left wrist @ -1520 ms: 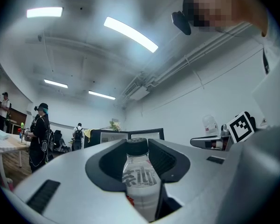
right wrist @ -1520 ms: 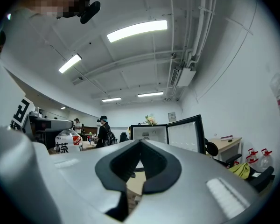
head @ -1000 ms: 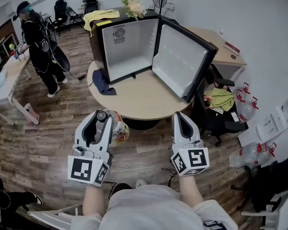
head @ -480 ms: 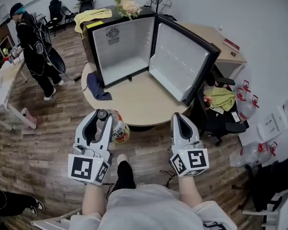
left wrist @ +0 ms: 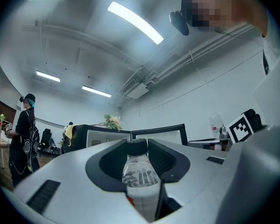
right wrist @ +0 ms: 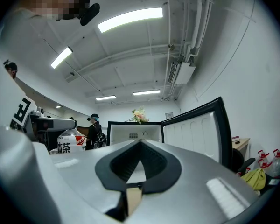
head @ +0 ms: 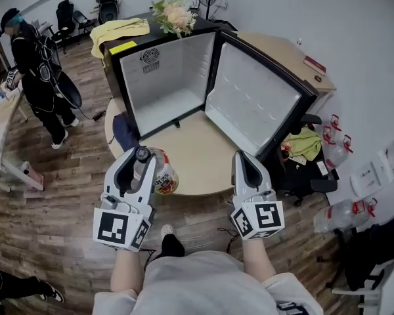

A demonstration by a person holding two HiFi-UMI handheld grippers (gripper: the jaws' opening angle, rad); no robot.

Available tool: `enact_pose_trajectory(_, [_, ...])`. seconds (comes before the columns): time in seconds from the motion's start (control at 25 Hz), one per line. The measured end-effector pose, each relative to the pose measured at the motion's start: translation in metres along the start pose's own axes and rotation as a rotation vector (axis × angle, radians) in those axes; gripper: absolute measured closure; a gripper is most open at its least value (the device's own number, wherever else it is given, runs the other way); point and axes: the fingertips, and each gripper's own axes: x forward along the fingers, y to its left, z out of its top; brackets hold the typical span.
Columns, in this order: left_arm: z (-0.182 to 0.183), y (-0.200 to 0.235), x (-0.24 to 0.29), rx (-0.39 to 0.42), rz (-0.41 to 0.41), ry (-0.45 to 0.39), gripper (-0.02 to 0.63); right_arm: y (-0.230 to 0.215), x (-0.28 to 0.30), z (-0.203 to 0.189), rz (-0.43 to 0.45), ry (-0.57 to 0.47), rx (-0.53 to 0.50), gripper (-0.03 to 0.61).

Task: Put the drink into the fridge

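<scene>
The left claw (head: 140, 161) is closed on the drink (head: 163, 177), a clear bottle with a dark cap and a red and white label. Its jaws press on the bottle's neck and shoulder from either side, so they stand fairly wide, and the cap sticks out just past the tips. Gripping high leaves the body free below, which should let the base be set down on the fridge floor without the claw in the way.

The drink is in front of the fridge (head: 164, 77), over the near edge of the round tabletop (head: 203, 156) that carries the fridge, and well short of the opening. It is not inside yet.

The fridge door (head: 256, 107) is swung fully out to the fridge's right, and the white inside looks bare, so the way in is open.

The right claw (head: 243, 159) is in front of the door, its jaws drawn together with nothing between them. I judge it is idle, kept level with the left and out of the bottle's path.

A dark cloth (head: 125, 131) lies on the tabletop at the fridge's left corner, beside the likely route but not across it.
</scene>
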Motion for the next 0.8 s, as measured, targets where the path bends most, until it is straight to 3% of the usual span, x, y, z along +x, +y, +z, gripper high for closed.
enact_pose_trajectory(0.44, [-0.016, 0.076, 0.073, -0.006, -0.067, 0.009, 0.468, 0.007, 0.088, -0.017, -0.059, 0.017, -0.023, 0.569])
enact_pose_trajectory(0.8, [-0.03, 0.111, 0.121, -0.034, -0.147, 0.007, 0.468, 0.007, 0.136, -0.029, -0.122, 0.02, -0.039, 0.569])
